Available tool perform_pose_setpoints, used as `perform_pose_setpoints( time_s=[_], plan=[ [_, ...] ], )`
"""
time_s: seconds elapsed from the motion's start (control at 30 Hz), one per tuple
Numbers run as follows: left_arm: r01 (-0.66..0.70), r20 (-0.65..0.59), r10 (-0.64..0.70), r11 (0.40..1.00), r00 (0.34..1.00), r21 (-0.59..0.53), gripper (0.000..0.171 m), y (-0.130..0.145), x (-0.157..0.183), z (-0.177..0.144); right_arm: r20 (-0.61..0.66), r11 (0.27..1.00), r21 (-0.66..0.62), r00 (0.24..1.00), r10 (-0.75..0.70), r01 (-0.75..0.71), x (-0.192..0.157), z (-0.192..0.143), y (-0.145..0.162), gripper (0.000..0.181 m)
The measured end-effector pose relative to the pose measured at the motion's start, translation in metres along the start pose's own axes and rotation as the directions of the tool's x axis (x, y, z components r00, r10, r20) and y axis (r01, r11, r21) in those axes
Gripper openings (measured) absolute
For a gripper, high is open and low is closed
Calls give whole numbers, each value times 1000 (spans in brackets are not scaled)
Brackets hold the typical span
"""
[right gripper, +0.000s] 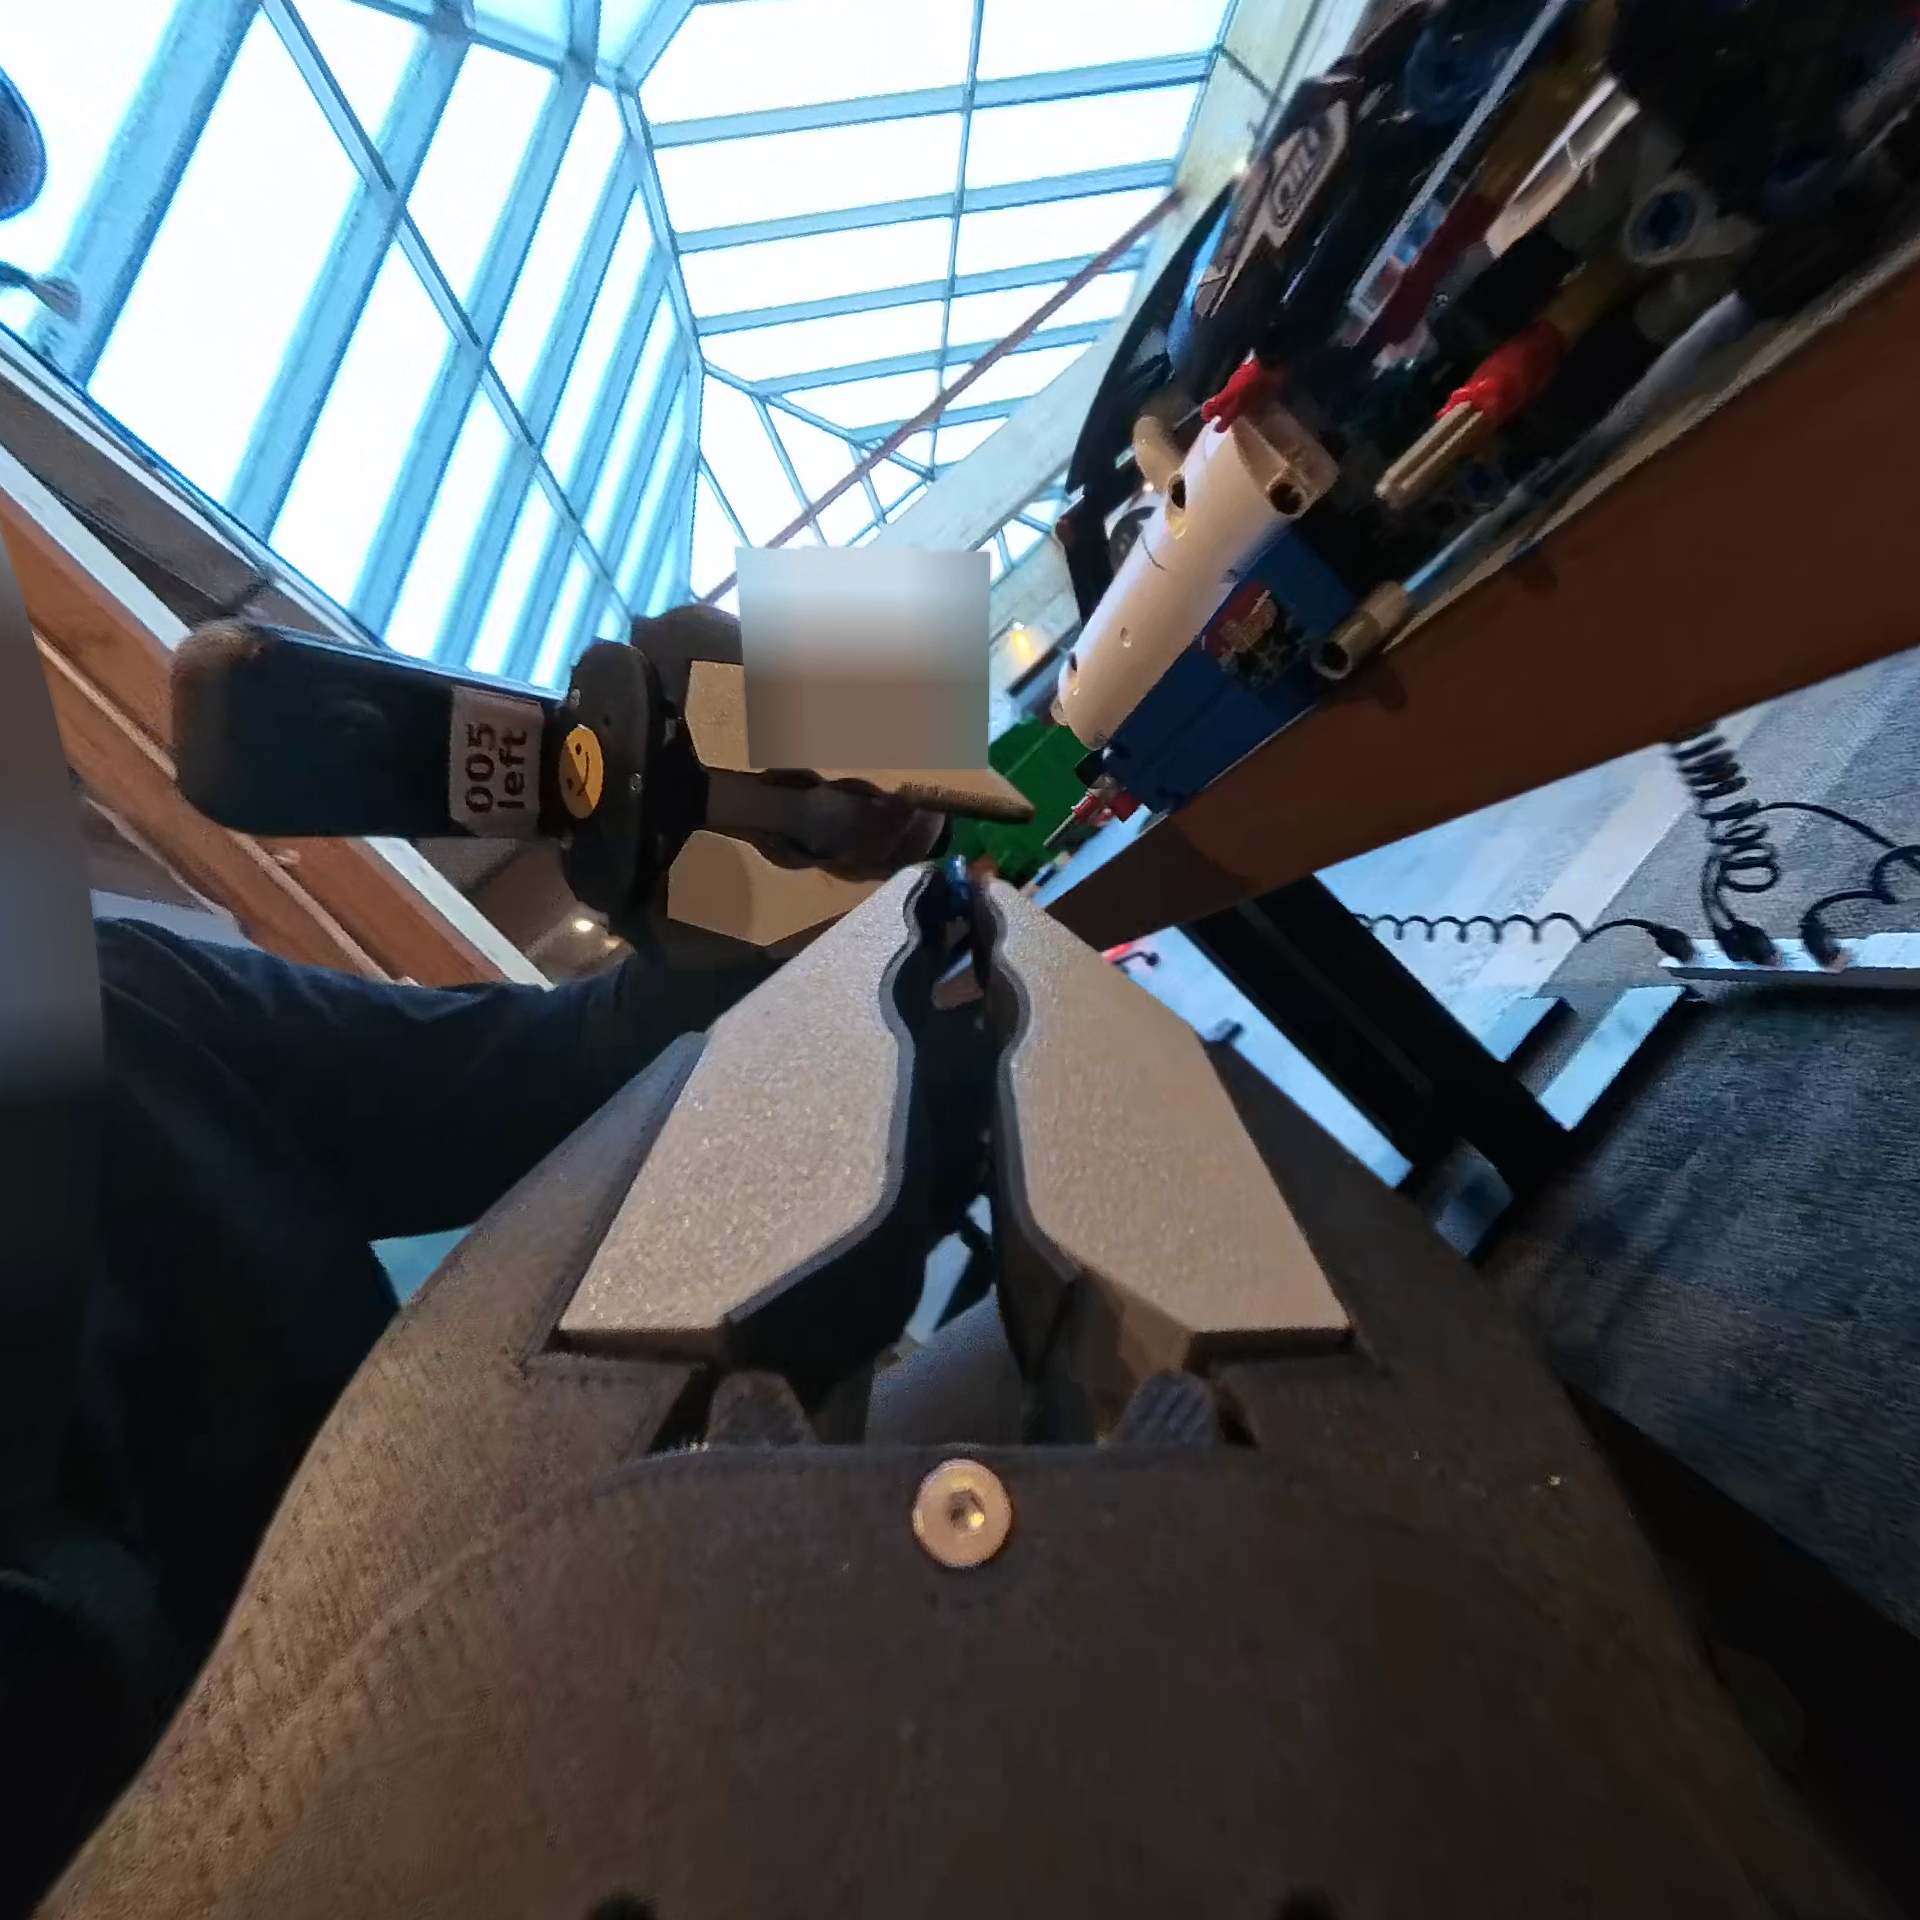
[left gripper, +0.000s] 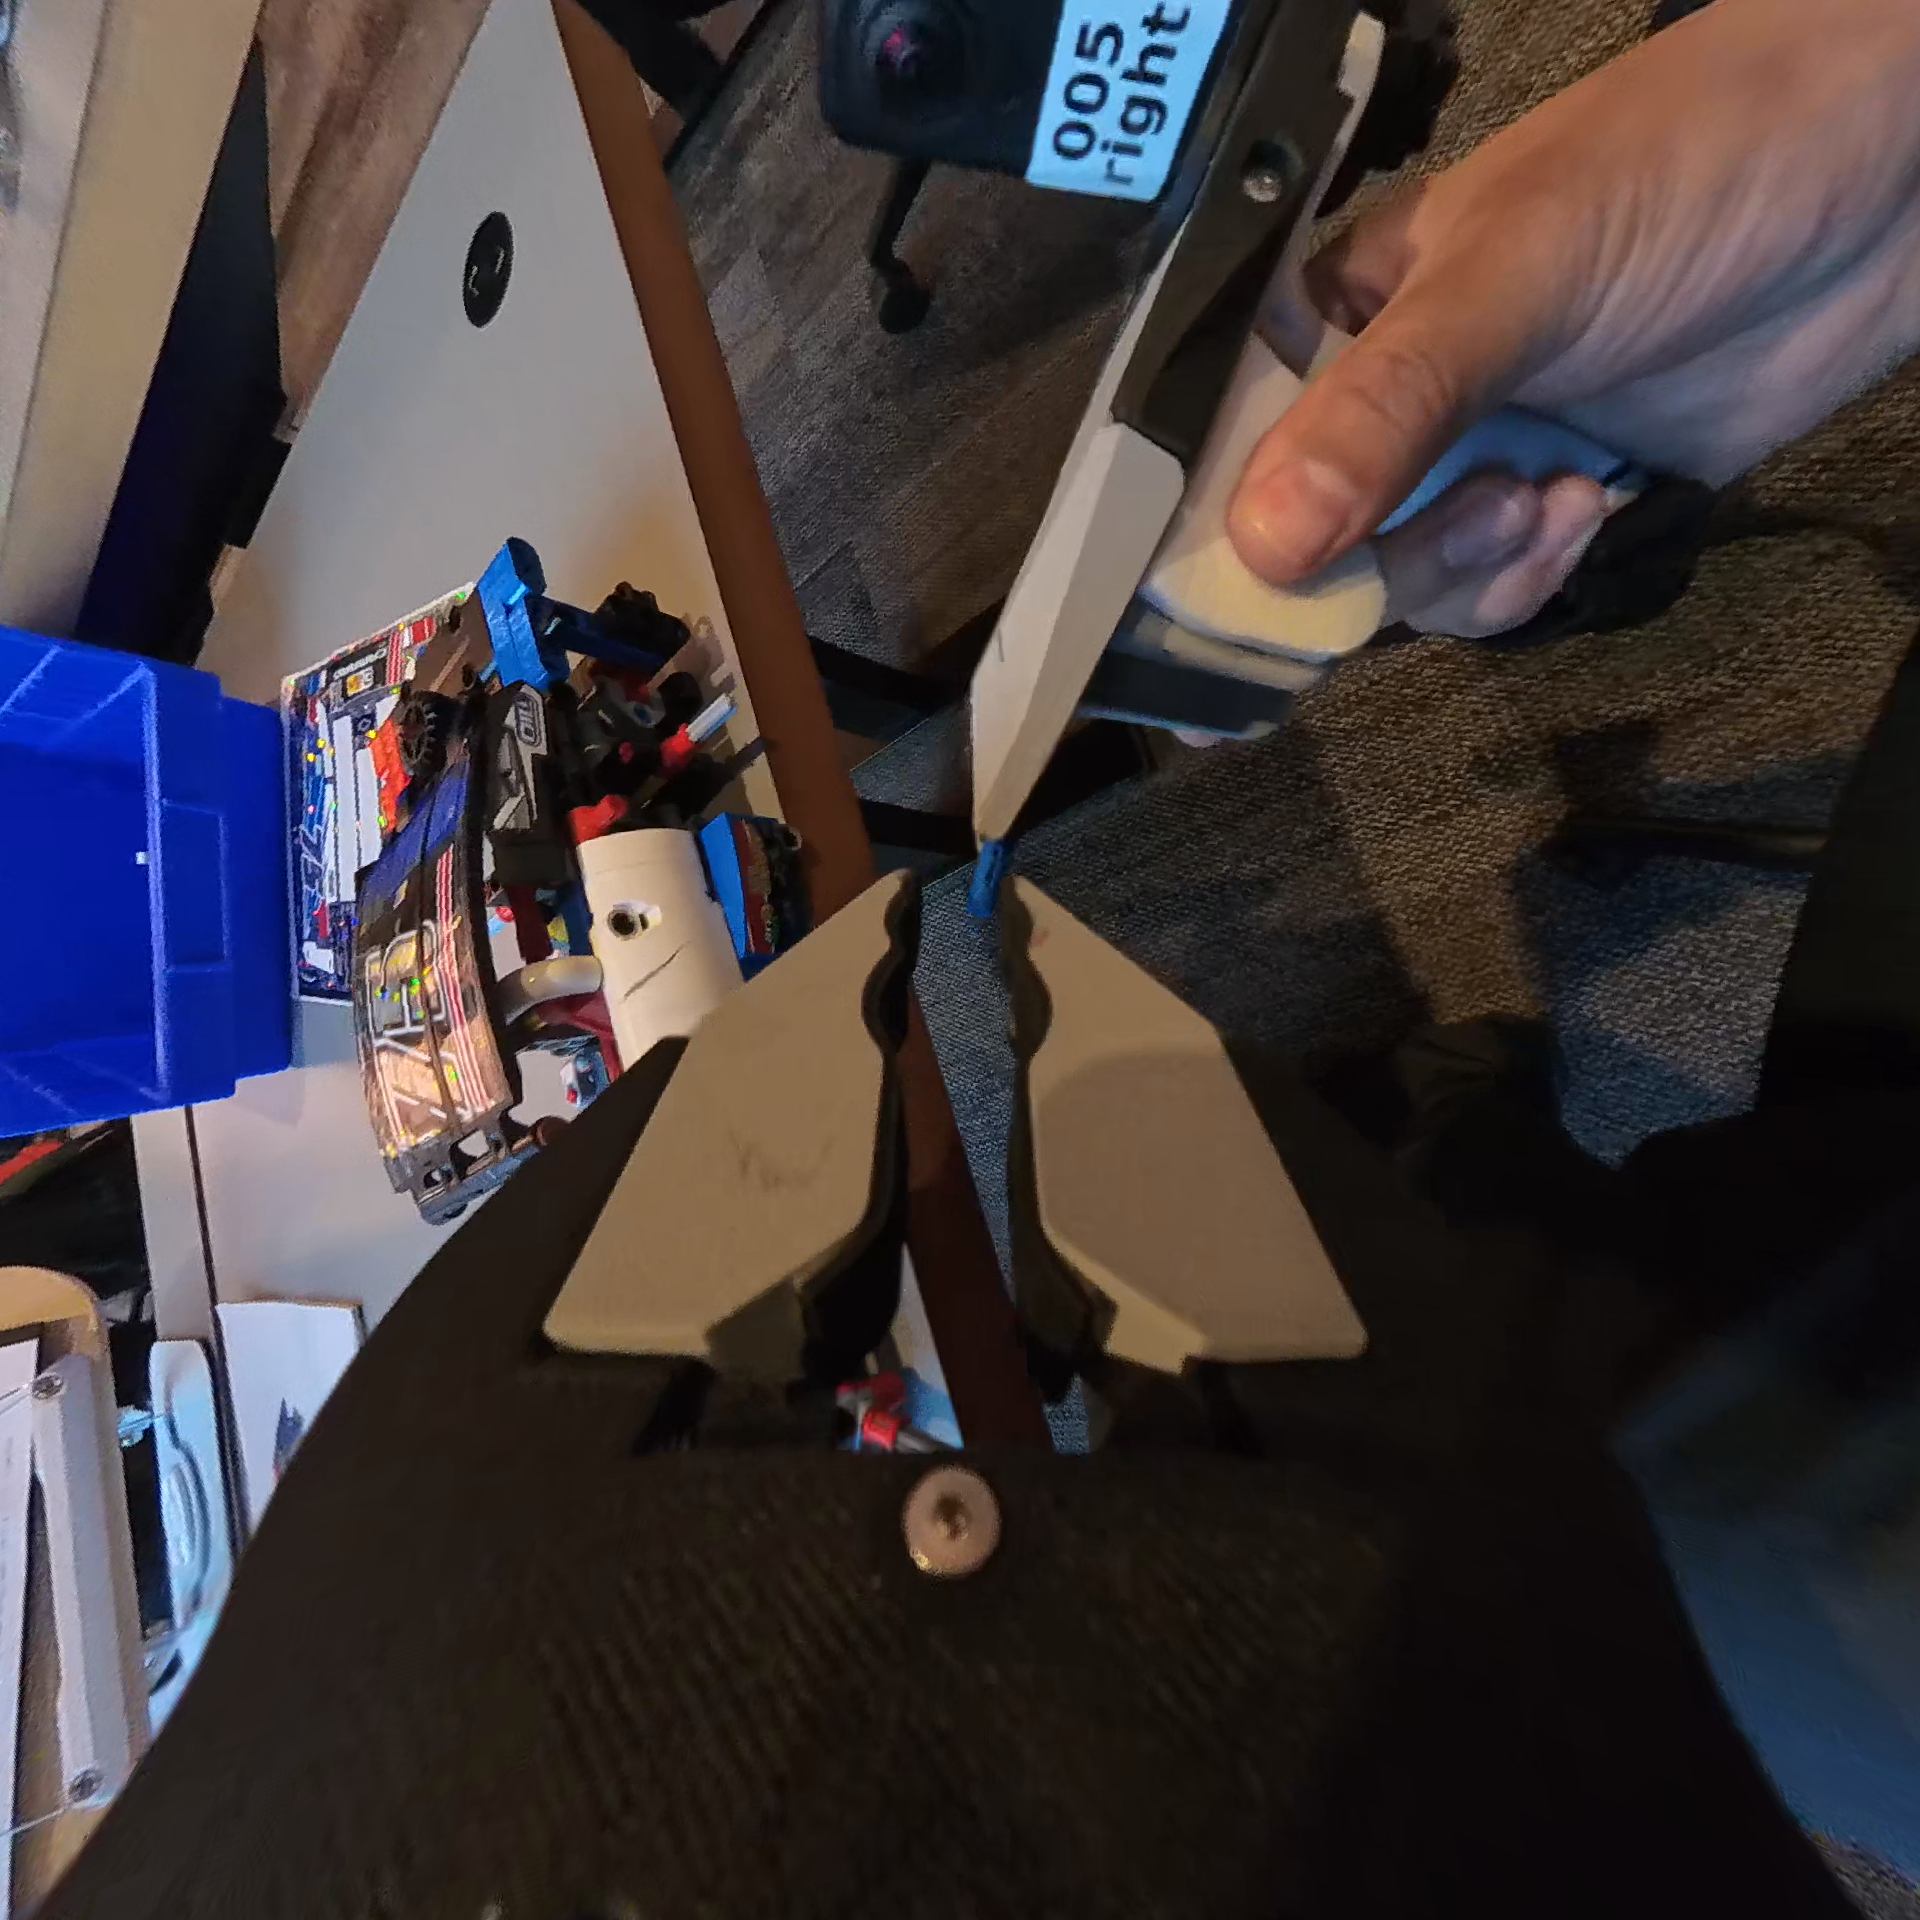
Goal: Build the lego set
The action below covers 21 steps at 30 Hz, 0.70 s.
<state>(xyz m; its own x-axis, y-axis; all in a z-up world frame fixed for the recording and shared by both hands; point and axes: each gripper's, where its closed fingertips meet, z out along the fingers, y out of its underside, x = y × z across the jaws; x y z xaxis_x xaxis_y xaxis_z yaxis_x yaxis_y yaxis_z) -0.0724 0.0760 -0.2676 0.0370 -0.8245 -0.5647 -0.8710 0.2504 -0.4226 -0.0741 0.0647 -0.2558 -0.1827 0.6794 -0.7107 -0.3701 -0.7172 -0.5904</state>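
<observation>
We hold both grippers off the edge of the pale table (left gripper: 436, 436), above grey carpet (left gripper: 1558, 790), with a glass roof (right gripper: 831, 156) overhead. The right gripper (left gripper: 987, 831) jaws pinch a small blue lego piece (left gripper: 989, 878); the left gripper (left gripper: 961, 894) jaws stand slightly apart beside it. The part-built lego car (left gripper: 520, 831) lies on the table next to a blue bin (left gripper: 125, 883).

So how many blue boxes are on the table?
1. The blue bin sits at the left end of the table, right beside the lego car. More could be hidden past the picture's edge or behind the left gripper.
</observation>
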Motion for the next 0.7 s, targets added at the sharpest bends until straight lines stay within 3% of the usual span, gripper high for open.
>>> perform_pose_setpoints(
  time_s=[0.1, 0.4, 0.7],
  plan=[
    [-14, -5, 14, 1000, 1000, 18, 3, -2, 1, -3, 21, 998, 35, 999, 45, -46, 1, -2, -3, 2],
    [-18, -27, 19, 1000, 999, 18, 3, -3, 4, 0, 96, 980, 35, 977, 191, -195, 1, -1, -1, 2],
    [-121, -4, 121, 992, 993, 23, 2, -4, 6, -2, 56, 1000, 1, 998, -5, 5, -4, -2, -1, 3]
  ],
)
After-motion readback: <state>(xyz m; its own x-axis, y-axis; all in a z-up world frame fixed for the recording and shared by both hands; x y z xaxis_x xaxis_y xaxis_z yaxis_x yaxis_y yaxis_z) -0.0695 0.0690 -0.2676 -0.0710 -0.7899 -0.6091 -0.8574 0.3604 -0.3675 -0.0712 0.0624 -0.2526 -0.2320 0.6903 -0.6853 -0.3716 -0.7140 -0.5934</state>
